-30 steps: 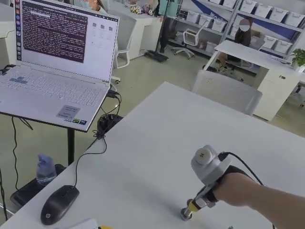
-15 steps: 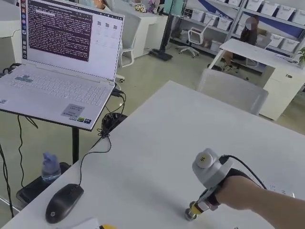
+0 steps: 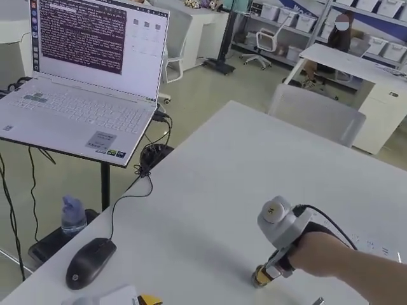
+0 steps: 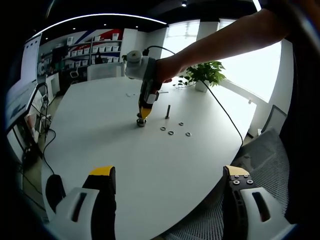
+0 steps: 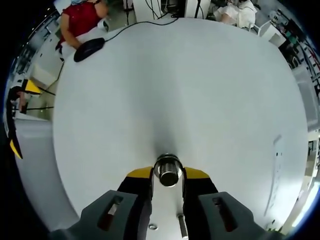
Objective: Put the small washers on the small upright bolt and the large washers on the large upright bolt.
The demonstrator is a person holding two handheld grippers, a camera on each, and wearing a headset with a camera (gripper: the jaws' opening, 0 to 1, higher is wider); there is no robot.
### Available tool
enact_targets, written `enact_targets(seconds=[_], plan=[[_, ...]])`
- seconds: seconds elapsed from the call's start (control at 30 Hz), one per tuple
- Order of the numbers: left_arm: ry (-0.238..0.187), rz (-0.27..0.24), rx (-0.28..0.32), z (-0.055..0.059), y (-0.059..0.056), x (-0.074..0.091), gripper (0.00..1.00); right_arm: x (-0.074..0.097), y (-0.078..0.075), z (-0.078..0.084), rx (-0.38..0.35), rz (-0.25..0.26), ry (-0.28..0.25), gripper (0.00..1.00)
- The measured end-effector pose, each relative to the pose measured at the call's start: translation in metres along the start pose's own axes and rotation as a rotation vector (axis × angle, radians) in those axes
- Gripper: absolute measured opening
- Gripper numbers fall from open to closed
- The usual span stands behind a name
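Right gripper (image 5: 168, 175): yellow-tipped jaws clamped on large steel upright bolt (image 5: 168, 171), lower ctr. Left gripper (image 4: 170, 200): jaws wide apart, empty. Mid-frame: 1 thin small upright bolt (image 4: 167, 111), 4 small steel washers (image 4: 171, 133).

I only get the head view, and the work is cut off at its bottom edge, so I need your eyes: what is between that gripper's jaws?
Observer: In the right gripper view, the right gripper is shut on a round metal piece with a dark centre.
Operator: Anything left to place?
Observer: Yes. The left gripper view shows several washers lying flat on the table beside the small bolt, which stands upright.
Operator: And the other gripper?
Observer: The left gripper is open and empty, well short of the bolts.
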State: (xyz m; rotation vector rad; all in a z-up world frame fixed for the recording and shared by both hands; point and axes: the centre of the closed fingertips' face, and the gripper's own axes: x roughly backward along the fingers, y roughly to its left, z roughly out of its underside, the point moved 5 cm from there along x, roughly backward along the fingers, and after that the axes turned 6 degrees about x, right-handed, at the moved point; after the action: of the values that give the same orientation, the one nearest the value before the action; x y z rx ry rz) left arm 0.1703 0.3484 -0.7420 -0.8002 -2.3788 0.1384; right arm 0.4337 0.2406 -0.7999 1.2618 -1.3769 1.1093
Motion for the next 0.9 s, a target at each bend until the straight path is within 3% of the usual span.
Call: enact_targets(seconds=[0.4, 0.9], plan=[[0.004, 0.000, 0.002, 0.001, 0.001, 0.000, 0.87, -0.013, 0.001, 0.002, -0.003, -0.014, 0.016, 0.22], [0.011, 0.002, 0.005, 0.002, -0.003, -0.001, 0.86, -0.017, 0.002, 0.002, 0.007, -0.009, 0.011, 0.22]])
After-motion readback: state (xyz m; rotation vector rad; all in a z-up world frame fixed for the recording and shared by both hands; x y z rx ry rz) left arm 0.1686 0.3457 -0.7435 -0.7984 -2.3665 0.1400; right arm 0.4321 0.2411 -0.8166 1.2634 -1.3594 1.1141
